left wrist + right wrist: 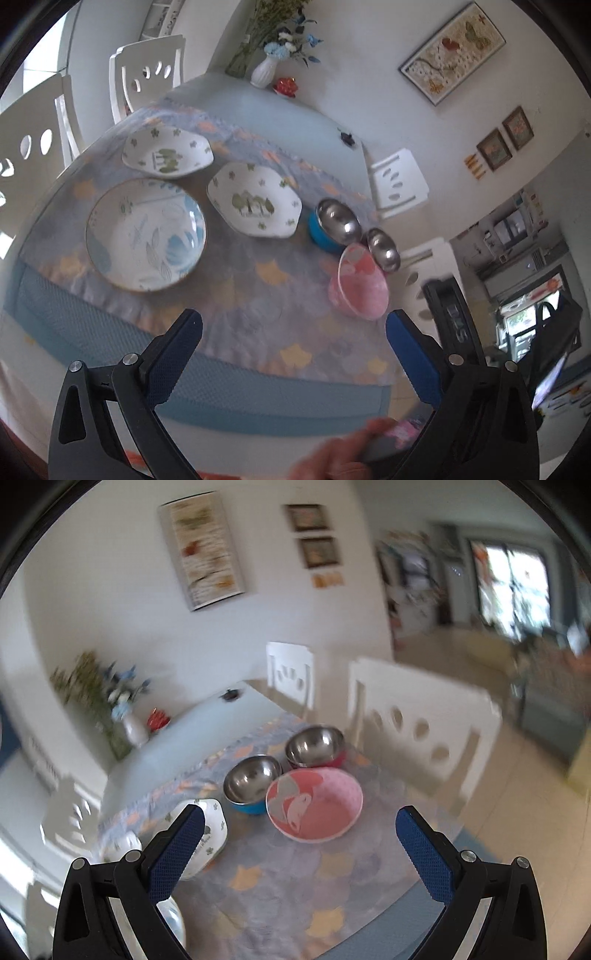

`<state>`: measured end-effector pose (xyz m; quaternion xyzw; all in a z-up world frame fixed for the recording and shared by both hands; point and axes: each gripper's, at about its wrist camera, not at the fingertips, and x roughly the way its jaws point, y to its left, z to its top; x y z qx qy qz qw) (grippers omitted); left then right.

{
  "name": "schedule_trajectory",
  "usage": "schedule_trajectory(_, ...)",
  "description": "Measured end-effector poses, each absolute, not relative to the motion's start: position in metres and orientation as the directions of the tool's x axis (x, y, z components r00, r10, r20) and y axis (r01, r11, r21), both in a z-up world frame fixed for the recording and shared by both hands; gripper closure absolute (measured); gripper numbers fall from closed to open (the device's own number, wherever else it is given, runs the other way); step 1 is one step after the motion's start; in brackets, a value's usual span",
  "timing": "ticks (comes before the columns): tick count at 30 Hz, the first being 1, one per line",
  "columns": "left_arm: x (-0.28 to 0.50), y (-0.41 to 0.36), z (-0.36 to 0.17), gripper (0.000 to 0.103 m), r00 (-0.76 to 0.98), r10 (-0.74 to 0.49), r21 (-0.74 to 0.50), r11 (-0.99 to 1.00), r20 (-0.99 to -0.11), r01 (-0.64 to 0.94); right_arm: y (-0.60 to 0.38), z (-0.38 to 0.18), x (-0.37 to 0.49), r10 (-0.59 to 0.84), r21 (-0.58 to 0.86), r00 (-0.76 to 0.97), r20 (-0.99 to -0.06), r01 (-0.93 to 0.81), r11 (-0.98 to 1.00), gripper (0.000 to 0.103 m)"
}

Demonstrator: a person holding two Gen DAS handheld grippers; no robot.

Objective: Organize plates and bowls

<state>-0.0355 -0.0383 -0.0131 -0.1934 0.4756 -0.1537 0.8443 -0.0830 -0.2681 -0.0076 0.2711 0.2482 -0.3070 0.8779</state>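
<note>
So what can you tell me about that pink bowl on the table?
The round pink bowl looks like plastic or melamine, with a pale cartoon figure printed inside. It stands upright and empty on the patterned tablecloth, close beside the steel bowl with the blue outside; whether they touch is unclear. No gripper touches it.

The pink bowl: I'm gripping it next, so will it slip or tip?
The pink bowl looks glossy, so its rim may slip between the tongs. Its rounded sides narrow toward the base, so a push could tip it. It probably stays stiff.
</note>
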Motion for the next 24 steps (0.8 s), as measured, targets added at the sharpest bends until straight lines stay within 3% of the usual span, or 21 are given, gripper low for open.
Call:
schedule_trajectory(7, -0.035, -0.022, -0.034, 0.004, 0.44, -0.309, -0.314, 0.947, -0.843, 0.063, -0.278, -0.026, -0.065, -0.287, 0.345, 0.67, -0.685, 0.645, 0.681, 0.0)
schedule_trajectory(10, -0.034, -0.01, -0.047, 0.004, 0.465, -0.207, -0.213, 0.976, -0.861, 0.039, -0.282, -0.038, -0.054, -0.157, 0.4, 0.66, -0.735, 0.608, 0.685, 0.0)
schedule_trajectory(14, -0.026, 0.015, -0.059, 0.007, 0.39, -0.3, -0.336, 0.941, -0.871, -0.027, -0.269, -0.044, -0.049, -0.109, 0.409, 0.678, -0.727, 0.556, 0.724, 0.0)
schedule_trajectory(17, -0.037, 0.021, -0.047, 0.007, 0.427, -0.369, -0.427, 0.903, -0.826, -0.046, -0.264, -0.045, -0.049, -0.167, 0.38, 0.672, -0.721, 0.585, 0.717, 0.0)
schedule_trajectory(19, -0.046, 0.009, -0.042, 0.007, 0.428, -0.376, -0.422, 0.906, -0.822, -0.013, -0.263, -0.047, -0.055, -0.256, 0.344, 0.637, -0.727, 0.661, 0.666, 0.0)
schedule_trajectory(24, -0.044, 0.012, -0.059, 0.005, 0.389, -0.367, -0.424, 0.903, -0.845, -0.068, -0.272, -0.053, -0.052, -0.246, 0.353, 0.596, -0.765, 0.706, 0.614, 0.0)
